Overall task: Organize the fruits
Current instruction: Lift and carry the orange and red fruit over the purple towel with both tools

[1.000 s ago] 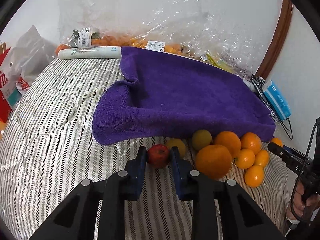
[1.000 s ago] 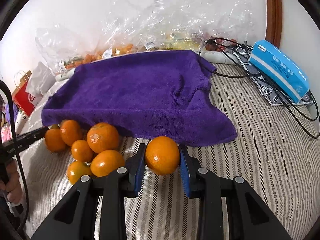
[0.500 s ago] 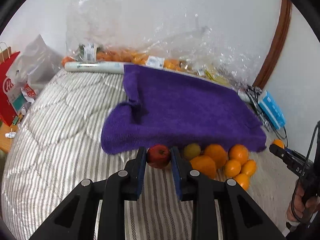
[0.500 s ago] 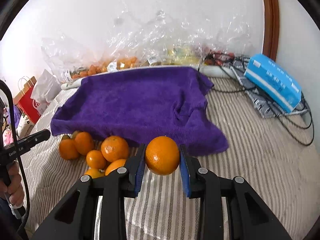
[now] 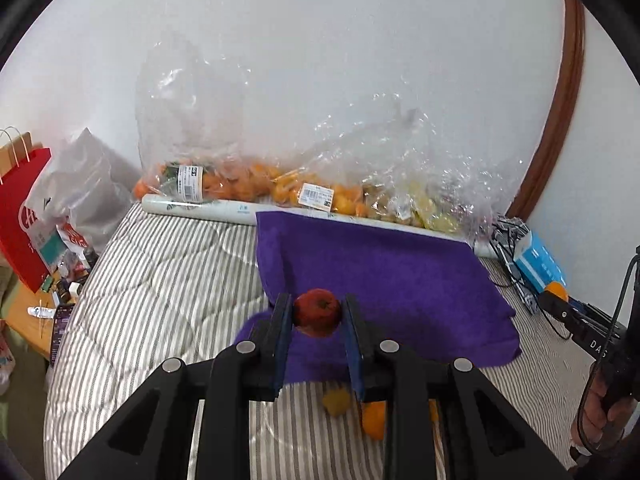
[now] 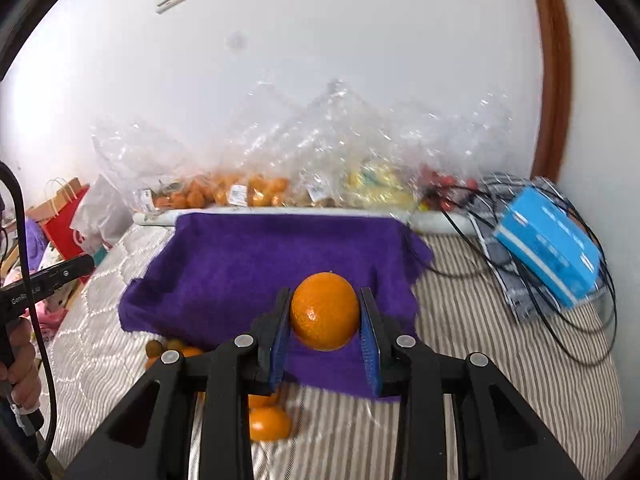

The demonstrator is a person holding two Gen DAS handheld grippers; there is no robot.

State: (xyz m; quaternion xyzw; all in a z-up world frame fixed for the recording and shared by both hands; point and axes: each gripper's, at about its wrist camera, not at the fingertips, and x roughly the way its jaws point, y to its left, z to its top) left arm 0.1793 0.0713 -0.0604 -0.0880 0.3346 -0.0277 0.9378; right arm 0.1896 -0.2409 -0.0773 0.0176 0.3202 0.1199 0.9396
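loose fruit (image 5: 374, 416) half hidden behind gripper arms | bagged fruit (image 6: 240, 192) blurred; kinds unclear

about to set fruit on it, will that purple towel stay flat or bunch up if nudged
The purple towel is probably floppy: its edges already fold and curl. It lies loose on the striped quilt, so a nudge would likely bunch or slide it. Round fruit may roll on it.

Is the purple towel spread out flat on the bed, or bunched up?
Mostly spread. The purple towel lies open across the striped bedding, but its left corner is folded up and the front edge rumples.
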